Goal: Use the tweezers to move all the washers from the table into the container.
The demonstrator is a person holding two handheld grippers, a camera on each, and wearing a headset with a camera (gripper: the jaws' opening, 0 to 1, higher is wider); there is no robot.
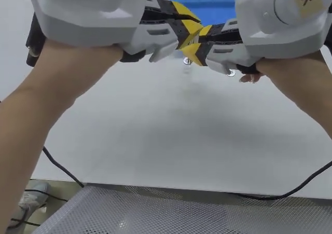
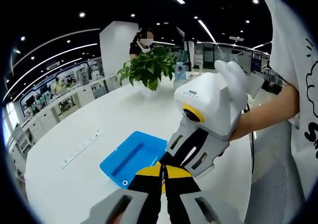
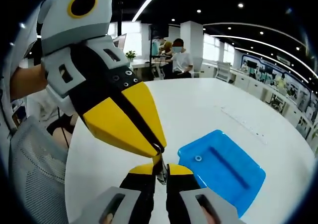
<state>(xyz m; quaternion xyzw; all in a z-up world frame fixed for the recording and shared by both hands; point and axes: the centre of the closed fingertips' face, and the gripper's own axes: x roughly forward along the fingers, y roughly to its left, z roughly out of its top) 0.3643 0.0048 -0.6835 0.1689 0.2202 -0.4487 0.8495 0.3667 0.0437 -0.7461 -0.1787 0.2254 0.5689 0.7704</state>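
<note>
My two grippers meet tip to tip above the white table [image 1: 171, 130]. The left gripper [image 1: 188, 32] is shut, and its yellow jaws come down from the upper left in the right gripper view [image 3: 158, 147]. The right gripper [image 3: 160, 173] is shut on a thin metal sliver, apparently the tweezers [image 3: 159, 165]. Whether the left gripper's tips also pinch them I cannot tell. Two washers [image 1: 187, 61] [image 1: 231, 73] lie on the table under the grippers. The blue container [image 3: 223, 170] lies beyond, with one washer [image 3: 198, 158] in it.
A black cable [image 1: 59, 165] runs off the table's near edge, where a grey mesh chair [image 1: 155, 213] stands. A potted plant [image 2: 149, 67] sits far back on the table. People sit at desks in the background.
</note>
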